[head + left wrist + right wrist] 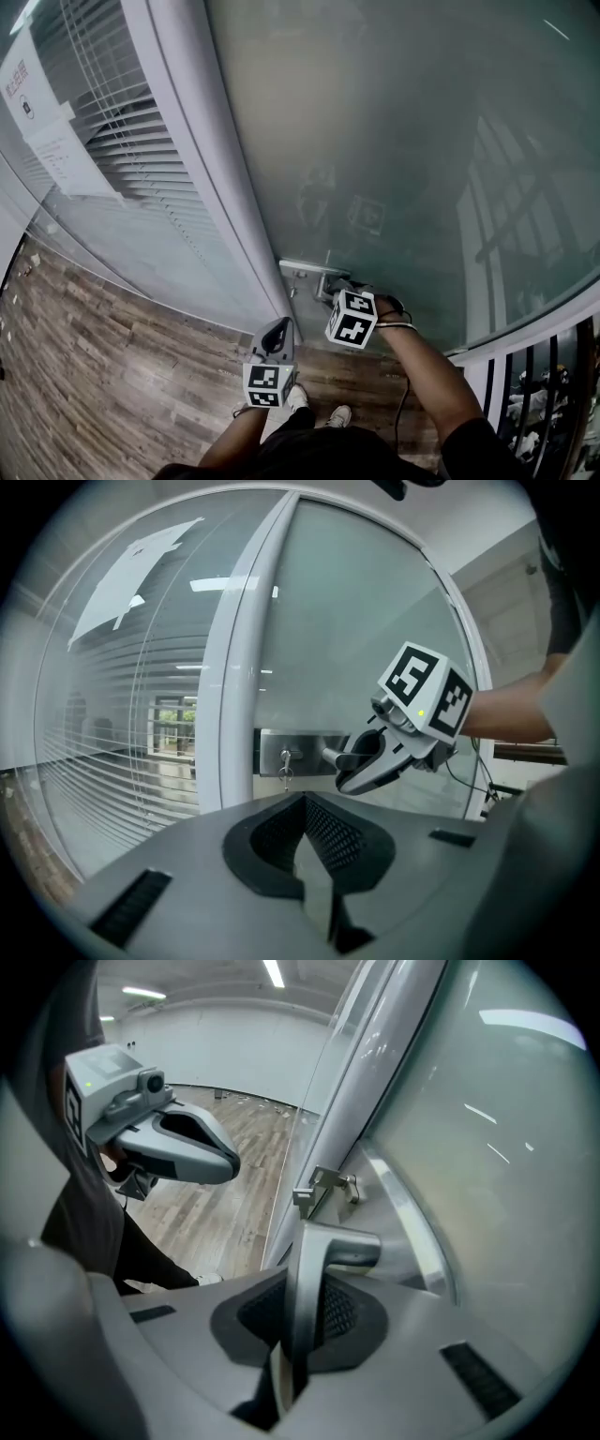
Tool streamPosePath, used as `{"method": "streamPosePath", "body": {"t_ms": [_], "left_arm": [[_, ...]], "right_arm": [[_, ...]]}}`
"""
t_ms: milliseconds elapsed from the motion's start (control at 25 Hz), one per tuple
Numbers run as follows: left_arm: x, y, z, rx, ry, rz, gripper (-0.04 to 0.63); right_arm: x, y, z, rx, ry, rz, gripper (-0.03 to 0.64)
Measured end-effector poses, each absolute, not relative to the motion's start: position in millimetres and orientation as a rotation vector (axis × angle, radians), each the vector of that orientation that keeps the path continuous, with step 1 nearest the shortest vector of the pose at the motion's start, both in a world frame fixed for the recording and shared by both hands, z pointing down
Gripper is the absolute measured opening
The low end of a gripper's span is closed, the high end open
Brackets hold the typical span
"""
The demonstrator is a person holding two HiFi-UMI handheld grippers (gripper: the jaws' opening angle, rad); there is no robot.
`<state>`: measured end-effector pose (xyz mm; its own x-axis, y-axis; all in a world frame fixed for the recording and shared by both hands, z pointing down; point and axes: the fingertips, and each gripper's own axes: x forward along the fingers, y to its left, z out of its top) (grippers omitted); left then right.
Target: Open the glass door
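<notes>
The frosted glass door (394, 169) has a metal lever handle (323, 1246) on a steel lock plate (286, 747), with a key (285, 769) hanging in the lock. My right gripper (295, 1330) points down at the door and is shut on the lever, which runs between its pads. From the left gripper view, the right gripper (354, 769) clasps the lever's (334, 755) free end. My left gripper (278, 330) hangs low to the left of the handle, apart from the door, jaws together with nothing between them (307, 855).
A white door frame post (211, 178) stands left of the handle. Beyond it a fixed glass panel (103, 216) has blinds behind it and a paper notice (52, 131). Wood flooring (84, 375) lies at lower left, and a dark railing (553, 375) at right.
</notes>
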<state>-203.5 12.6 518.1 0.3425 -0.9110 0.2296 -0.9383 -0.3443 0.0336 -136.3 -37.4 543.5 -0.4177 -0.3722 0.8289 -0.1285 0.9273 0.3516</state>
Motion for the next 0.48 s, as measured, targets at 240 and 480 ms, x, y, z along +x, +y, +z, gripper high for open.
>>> {"method": "streamPosePath", "body": {"t_ms": [240, 480], "left_arm": [[-193, 6, 519, 2.475, -1.640, 0.245, 0.003], [-191, 2, 522, 2.481, -1.619, 0.238, 0.003]], "right_arm": [[-136, -37, 542, 0.343, -2.046, -0.254, 0.028], [-143, -40, 541, 0.367, -2.171, -0.232, 0.028]]}}
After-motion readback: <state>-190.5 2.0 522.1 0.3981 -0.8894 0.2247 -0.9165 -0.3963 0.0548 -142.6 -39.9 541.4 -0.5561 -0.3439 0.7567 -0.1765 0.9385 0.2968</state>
